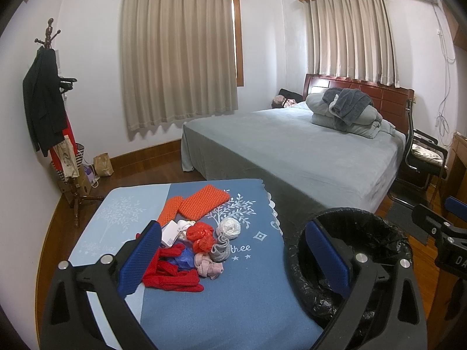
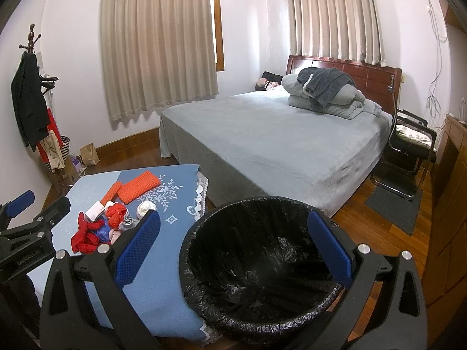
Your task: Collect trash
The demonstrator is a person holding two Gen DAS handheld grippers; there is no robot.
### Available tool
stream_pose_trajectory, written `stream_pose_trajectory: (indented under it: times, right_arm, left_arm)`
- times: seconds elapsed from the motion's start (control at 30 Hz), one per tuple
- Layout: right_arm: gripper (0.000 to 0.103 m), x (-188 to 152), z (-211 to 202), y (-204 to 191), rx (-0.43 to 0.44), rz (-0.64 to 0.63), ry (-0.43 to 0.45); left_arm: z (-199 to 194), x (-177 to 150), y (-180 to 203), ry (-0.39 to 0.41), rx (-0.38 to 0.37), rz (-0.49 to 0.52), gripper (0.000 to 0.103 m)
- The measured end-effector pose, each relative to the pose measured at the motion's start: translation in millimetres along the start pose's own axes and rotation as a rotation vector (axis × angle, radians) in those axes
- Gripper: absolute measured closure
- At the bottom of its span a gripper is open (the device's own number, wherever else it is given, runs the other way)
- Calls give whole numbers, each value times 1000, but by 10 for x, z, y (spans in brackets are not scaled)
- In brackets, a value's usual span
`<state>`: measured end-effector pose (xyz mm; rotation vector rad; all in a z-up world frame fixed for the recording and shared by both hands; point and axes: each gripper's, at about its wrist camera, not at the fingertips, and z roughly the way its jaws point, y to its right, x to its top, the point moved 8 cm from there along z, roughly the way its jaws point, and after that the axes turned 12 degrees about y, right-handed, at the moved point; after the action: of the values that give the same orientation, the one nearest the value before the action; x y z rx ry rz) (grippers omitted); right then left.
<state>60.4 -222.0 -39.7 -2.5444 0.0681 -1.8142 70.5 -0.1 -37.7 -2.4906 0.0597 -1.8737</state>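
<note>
A small table with a blue tree-print cloth [image 1: 233, 297] holds a pile: a crumpled red plastic bag [image 1: 200, 234], a blue plastic bag [image 1: 185, 258], a white box [image 1: 170, 233], a white wad [image 1: 229, 227], red gloves [image 1: 172, 274], pink socks [image 1: 208, 265], a grey sock [image 1: 220, 252] and an orange knit [image 1: 201, 201]. My left gripper [image 1: 233, 259] hovers open above the pile, holding nothing. A bin with a black liner [image 2: 256, 262] stands right of the table. My right gripper [image 2: 233, 250] is open over the bin's mouth, also holding nothing.
A large bed [image 2: 277, 145] with folded bedding lies beyond the table and bin. A coat stand [image 1: 49, 102] with bags at its foot fills the left corner. A black chair [image 2: 411, 143], a grey mat [image 2: 394, 207] and wooden furniture [image 2: 446, 204] are on the right.
</note>
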Motion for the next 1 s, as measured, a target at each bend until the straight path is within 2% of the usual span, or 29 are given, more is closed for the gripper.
stream_pose_trajectory:
  times: [1.0]
  right_arm:
    - [5,-23,11,-6,1,4,-4]
  left_arm:
    - [0,-2,1,-2,0,0,6]
